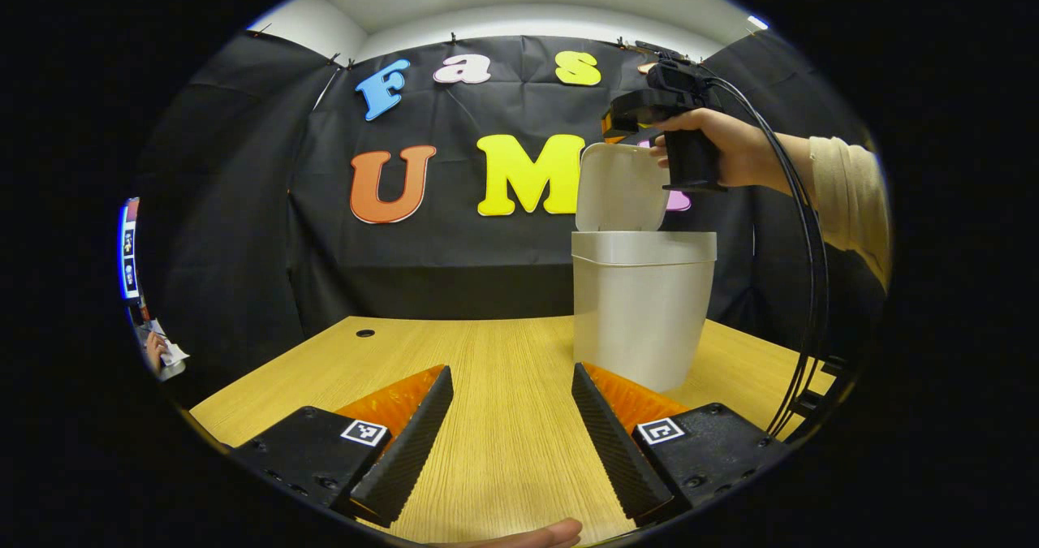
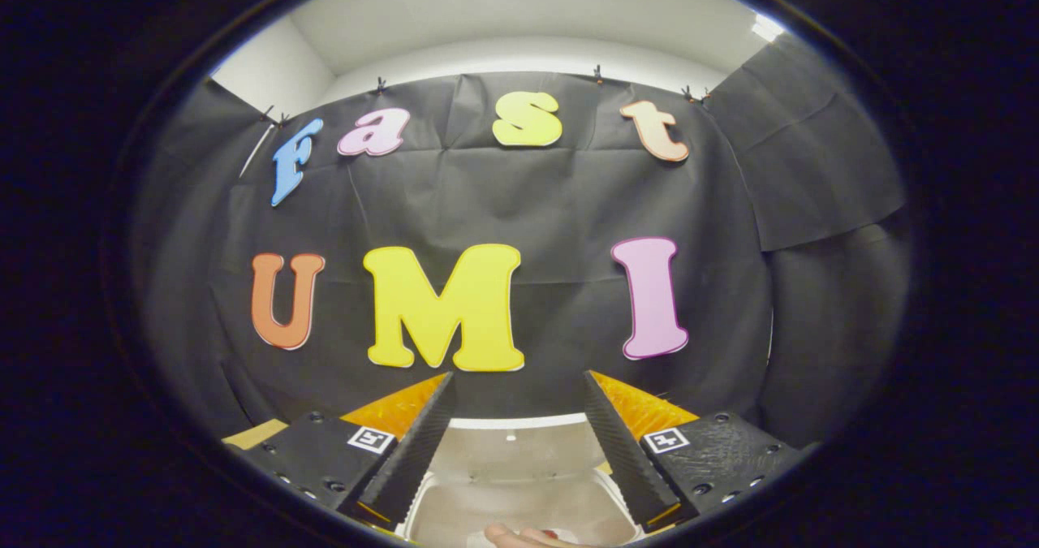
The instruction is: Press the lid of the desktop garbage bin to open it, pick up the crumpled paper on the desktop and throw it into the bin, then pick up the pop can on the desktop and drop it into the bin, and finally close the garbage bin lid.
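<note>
Spread fingers (image 2: pixel 422 450) above open bin (image 2: pixel 519 491)

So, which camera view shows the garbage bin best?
The left gripper view: the whole garbage bin stands on the table with its lid raised, and the right tool is held above it. The right gripper view looks down from above, catching part of the open top between its fingers.

One bin (image 1: pixel 643 304), two hand-held grippers (image 1: pixel 510 442)

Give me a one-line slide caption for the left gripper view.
Right tongs held above the open-lidded white bin on the wooden desk; left tongs open, empty.
</note>
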A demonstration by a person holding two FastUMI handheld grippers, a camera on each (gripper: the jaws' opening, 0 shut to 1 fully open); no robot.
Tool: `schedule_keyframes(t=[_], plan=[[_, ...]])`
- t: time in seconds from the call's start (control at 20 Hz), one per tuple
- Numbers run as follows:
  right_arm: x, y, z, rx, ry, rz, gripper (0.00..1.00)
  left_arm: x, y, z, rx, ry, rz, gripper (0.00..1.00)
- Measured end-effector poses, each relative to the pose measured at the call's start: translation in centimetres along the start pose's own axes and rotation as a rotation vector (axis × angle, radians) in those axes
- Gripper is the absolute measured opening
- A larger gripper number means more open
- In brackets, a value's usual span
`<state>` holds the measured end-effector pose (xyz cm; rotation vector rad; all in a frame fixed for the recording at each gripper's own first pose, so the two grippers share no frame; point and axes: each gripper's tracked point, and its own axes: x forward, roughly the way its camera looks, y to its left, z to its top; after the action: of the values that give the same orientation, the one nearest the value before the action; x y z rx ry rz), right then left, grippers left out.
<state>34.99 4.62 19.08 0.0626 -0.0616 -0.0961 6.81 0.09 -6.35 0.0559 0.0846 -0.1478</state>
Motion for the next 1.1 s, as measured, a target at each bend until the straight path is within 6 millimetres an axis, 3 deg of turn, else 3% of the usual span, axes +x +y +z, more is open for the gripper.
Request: schedule_keyframes(t=[0.1,0.3,0.65,1.1], plan=[[-0.4,-0.6,-0.7,-0.038,0.036,-0.006,0.95,-0.1,0.7,0.0,-0.011,0.002,0.015,0.96],[-1.6,-1.0,-3.4,-0.061,0.201,0.008,0.96,-0.2,0.3,0.5,-0.025,-0.008,0.0,0.96],[-2.8,-1.6,-6.2,-0.045,0.379,0.032,0.95,-0.5,0.3,0.4,-0.022,0.001,0.0,0.96],[-5.2,-1.9,-10.1,-0.213,0.585,-0.021,0.96,-0.6,0.2,0.5,-0.032,0.003,-0.002,0.96]])
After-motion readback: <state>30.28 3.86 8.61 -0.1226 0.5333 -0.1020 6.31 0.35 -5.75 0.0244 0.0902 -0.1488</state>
